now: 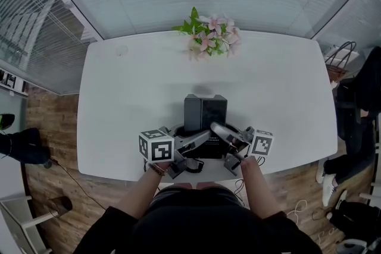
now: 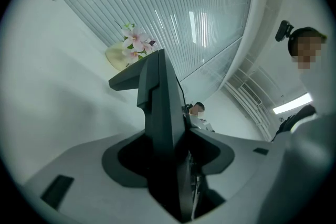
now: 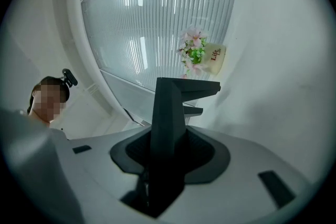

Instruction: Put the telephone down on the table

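The black telephone (image 1: 205, 113) stands on the white table (image 1: 131, 86) close to its near edge, its upper part raised. My left gripper (image 1: 199, 140) reaches in from the left and my right gripper (image 1: 221, 132) from the right, meeting at the phone's near end. In the left gripper view a black slab of the telephone (image 2: 157, 113) stands between the jaws of the left gripper (image 2: 168, 155), which look spread with the pads just off it. In the right gripper view the telephone (image 3: 168, 123) fills the gap of the right gripper (image 3: 168, 157), pads against it.
A pot of pink flowers (image 1: 208, 35) stands at the table's far edge, also seen as flowers (image 2: 134, 39) and flowers (image 3: 194, 47). Glass walls with blinds rise behind the table. Wood floor, a basket (image 1: 339, 59) and dark bags lie to the right.
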Demonstrator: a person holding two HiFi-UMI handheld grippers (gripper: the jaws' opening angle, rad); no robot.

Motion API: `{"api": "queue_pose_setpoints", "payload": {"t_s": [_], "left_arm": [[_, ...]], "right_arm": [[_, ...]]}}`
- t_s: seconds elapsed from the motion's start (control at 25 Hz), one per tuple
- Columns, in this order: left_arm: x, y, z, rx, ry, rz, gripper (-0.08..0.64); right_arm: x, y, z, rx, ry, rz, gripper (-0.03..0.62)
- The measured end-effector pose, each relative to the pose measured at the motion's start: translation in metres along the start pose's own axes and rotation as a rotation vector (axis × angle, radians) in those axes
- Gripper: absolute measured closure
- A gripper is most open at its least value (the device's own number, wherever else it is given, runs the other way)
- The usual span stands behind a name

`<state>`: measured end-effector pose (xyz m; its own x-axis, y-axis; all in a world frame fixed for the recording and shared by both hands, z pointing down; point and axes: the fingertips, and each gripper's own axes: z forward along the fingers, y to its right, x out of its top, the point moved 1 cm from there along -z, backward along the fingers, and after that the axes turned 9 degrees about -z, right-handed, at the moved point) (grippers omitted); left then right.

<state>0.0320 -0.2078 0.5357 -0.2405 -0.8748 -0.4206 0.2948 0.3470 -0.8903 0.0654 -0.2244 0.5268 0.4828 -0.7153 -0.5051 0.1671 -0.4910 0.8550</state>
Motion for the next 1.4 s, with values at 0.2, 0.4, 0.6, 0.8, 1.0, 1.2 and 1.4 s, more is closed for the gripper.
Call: {"api": "queue_pose_setpoints", "payload": {"t_s": [0.2, 0.4, 0.6, 0.8, 1.0, 1.2, 1.4], "left_arm": [[0.006, -0.004, -0.011, 0.024, 0.019, 0.009, 0.319], [0.015, -0.007, -0.017, 0.041, 0.061, 0.001, 0.353], [0.017, -0.011, -0.016, 0.067, 0.052, -0.007, 0.354], [0.017, -0.017, -0.016, 0.117, 0.027, -0.006, 0.345], [0.016, -0.024, -0.015, 0.19, -0.025, 0.022, 0.311], [0.018, -0.026, -0.013, 0.226, -0.047, 0.034, 0.31], [0.017, -0.026, -0.012, 0.25, -0.06, 0.042, 0.308]], "right_arm": [[-0.003, 0.0, 0.001, 0.014, -0.006, 0.032, 0.43], [-0.002, -0.001, 0.003, 0.009, 0.017, 0.083, 0.43], [-0.001, 0.003, 0.005, -0.016, 0.014, 0.109, 0.43], [-0.002, 0.007, 0.007, -0.051, 0.001, 0.118, 0.43], [-0.003, 0.008, 0.011, -0.103, -0.075, 0.03, 0.428], [-0.001, 0.012, 0.011, -0.145, -0.08, 0.003, 0.426], [-0.002, 0.013, 0.011, -0.176, -0.097, -0.002, 0.425]]}}
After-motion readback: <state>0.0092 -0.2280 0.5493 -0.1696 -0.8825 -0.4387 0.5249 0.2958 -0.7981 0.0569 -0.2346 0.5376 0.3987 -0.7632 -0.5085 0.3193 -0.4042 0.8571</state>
